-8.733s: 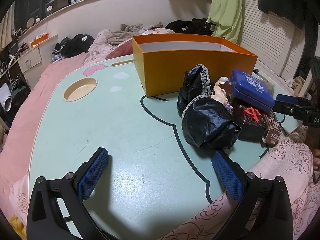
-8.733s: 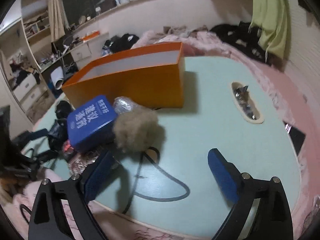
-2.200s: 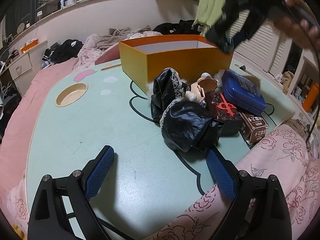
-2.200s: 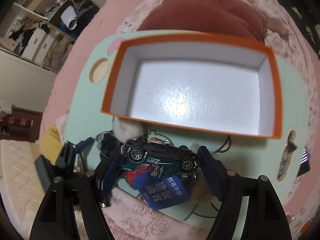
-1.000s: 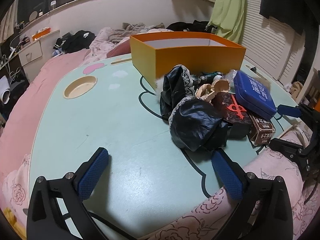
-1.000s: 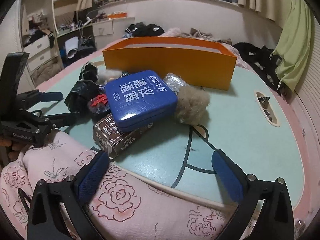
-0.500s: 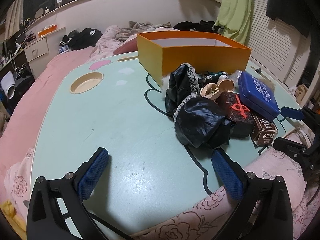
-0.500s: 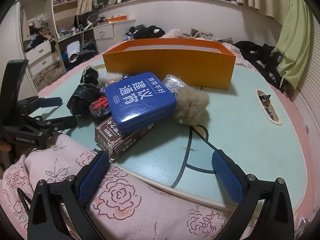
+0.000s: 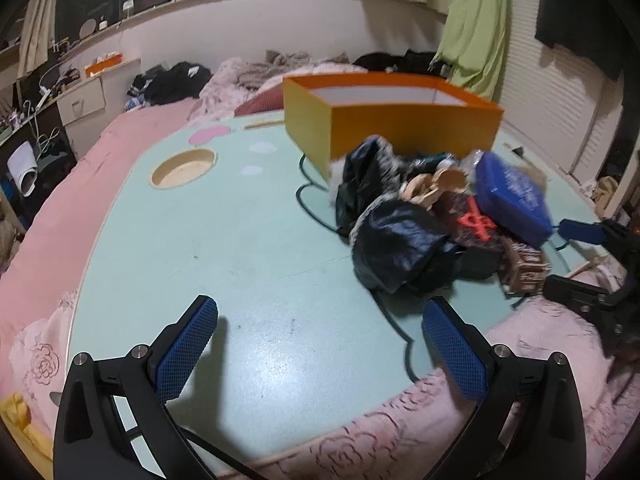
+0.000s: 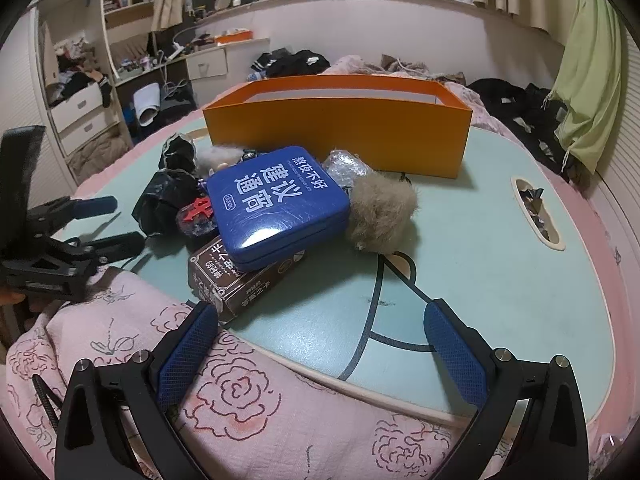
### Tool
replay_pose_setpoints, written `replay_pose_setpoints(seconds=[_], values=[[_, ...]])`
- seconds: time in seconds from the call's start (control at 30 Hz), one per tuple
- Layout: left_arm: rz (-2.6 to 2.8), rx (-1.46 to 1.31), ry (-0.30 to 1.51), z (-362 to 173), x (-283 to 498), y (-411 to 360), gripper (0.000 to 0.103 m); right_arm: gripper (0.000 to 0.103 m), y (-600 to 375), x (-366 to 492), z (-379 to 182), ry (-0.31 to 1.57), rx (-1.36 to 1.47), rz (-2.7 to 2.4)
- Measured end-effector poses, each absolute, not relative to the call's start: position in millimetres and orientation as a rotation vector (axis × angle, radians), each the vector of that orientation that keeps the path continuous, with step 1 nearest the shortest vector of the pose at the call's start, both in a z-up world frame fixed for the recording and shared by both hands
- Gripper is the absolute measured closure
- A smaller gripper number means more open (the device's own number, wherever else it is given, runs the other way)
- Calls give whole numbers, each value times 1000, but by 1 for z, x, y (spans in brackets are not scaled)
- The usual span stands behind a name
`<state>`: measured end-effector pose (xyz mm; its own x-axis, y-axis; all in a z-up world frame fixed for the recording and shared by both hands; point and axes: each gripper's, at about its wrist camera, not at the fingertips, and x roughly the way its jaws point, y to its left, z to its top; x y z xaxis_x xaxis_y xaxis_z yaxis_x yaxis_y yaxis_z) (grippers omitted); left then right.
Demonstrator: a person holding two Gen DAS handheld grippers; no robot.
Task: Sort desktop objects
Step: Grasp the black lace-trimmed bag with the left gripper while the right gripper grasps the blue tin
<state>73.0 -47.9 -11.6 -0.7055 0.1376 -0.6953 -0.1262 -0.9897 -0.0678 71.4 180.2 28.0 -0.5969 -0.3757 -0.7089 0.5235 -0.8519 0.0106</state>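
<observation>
Clutter sits mid-frame on the mint-green surface (image 10: 500, 240): a blue rectangular tin (image 10: 276, 204) atop a brown carton (image 10: 240, 284), a grey fur ball (image 10: 382, 212) beside it, black glossy fabric (image 9: 396, 240) at left. Behind stands the orange cardboard box (image 10: 340, 136). Left tool (image 9: 320, 344) and right tool (image 10: 322, 352) both gape, holding nothing.

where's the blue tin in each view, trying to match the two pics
Left wrist: the blue tin sits right of centre, at the right end of the pile, blurred.
Right wrist: the blue tin sits left of centre, lying on the brown box.
Shared landmark: the orange box stands just behind the pile in both.
</observation>
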Motion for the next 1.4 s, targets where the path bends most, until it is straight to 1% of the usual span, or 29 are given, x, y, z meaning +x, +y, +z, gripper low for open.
replay_pose_setpoints(seconds=[0.1,0.17,0.23,0.33,0.37,0.43,0.47,0.5,0.53,0.57,0.63,0.8,0.87,0.97,1.1,1.17,1.2,1.27,1.3,1.33,1.37,1.4], values=[[2709,-1064,-83,0,82,-48,2,0,180,71,28,262,1006,-2414],[2647,-1051,-180,7,81,-49,7,0,180,71,28,249,1001,-2413],[2590,-1059,-279,14,72,-50,7,0,182,72,28,234,994,-2411],[2605,-1100,-259,18,56,-41,8,0,184,71,28,220,992,-2408],[2622,-1129,-241,19,47,-38,11,0,184,71,28,219,994,-2409],[2612,-1174,-286,15,34,-36,32,0,184,71,28,219,995,-2408],[2594,-1222,-342,9,23,-38,38,0,184,71,28,217,995,-2409],[2583,-1249,-368,3,19,-39,51,0,185,71,28,215,996,-2409],[2572,-1274,-382,-3,17,-39,59,0,185,70,28,210,995,-2407],[2580,-1255,-383,-6,18,-39,59,0,187,70,28,202,995,-2404],[2586,-1224,-366,-7,28,-37,64,0,190,70,28,174,985,-2403],[2641,-1120,-357,-10,57,-41,66,0,209,75,38,61,905,-2441],[2660,-1105,-353,-9,61,-43,66,0,205,83,50,104,816,-2444],[2660,-1125,-332,-10,57,-41,66,0,182,89,65,227,709,-2423],[2659,-1110,-341,-8,56,-44,66,2,156,75,76,302,649,-2360],[2656,-1111,-351,-9,55,-46,66,16,144,64,75,335,656,-2317],[2655,-1110,-353,-9,56,-46,66,19,141,59,73,355,675,-2308],[2654,-1105,-351,-9,56,-46,66,21,135,46,64,381,743,-2293],[2652,-1102,-350,-9,56,-45,66,24,135,39,59,367,779,-2279],[2651,-1101,-349,-9,55,-45,66,29,136,32,53,343,830,-2259],[2651,-1101,-347,-9,55,-44,66,37,140,26,48,275,853,-2232],[2651,-1102,-346,-9,55,-44,66,37,143,24,46,243,855,-2224]])
